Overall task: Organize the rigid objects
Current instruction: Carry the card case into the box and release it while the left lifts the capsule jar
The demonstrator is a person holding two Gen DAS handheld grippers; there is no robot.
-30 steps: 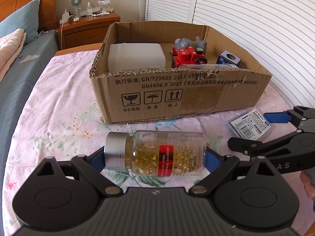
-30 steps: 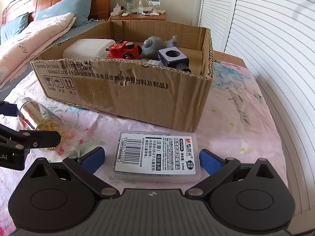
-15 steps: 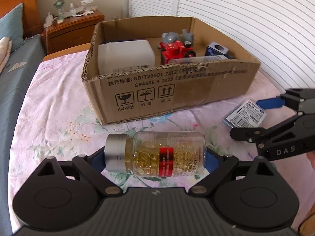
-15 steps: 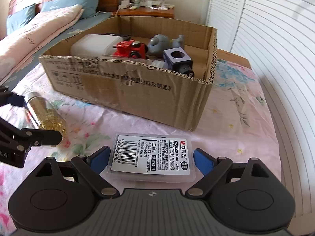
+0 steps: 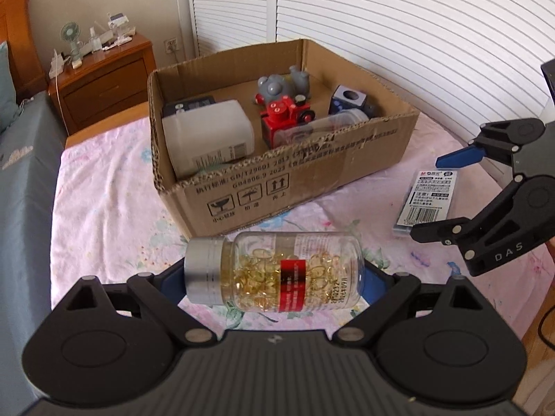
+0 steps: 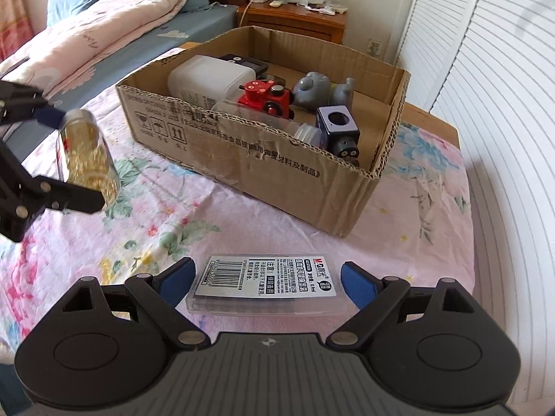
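My left gripper (image 5: 274, 275) is shut on a clear pill bottle (image 5: 277, 272) with a silver cap and yellow capsules, held sideways above the flowered bedsheet in front of the cardboard box (image 5: 298, 187). The bottle also shows in the right wrist view (image 6: 86, 154). My right gripper (image 6: 267, 282) is open, its blue pads on either side of a flat clear plastic case (image 6: 267, 286) with a white barcode label lying on the sheet. The case also shows in the left wrist view (image 5: 428, 201).
The box (image 6: 242, 159) holds a white plastic container (image 5: 208, 138), a red toy train (image 5: 284, 119), a grey toy (image 5: 282, 85) and a dark cube (image 5: 348, 98). A wooden nightstand (image 5: 100, 79) stands behind. White louvred doors run along the right. Bedding lies on the left.
My left gripper has lifted the bottle higher, so the view looks down into the box. My right gripper has also risen and stays open around the case.
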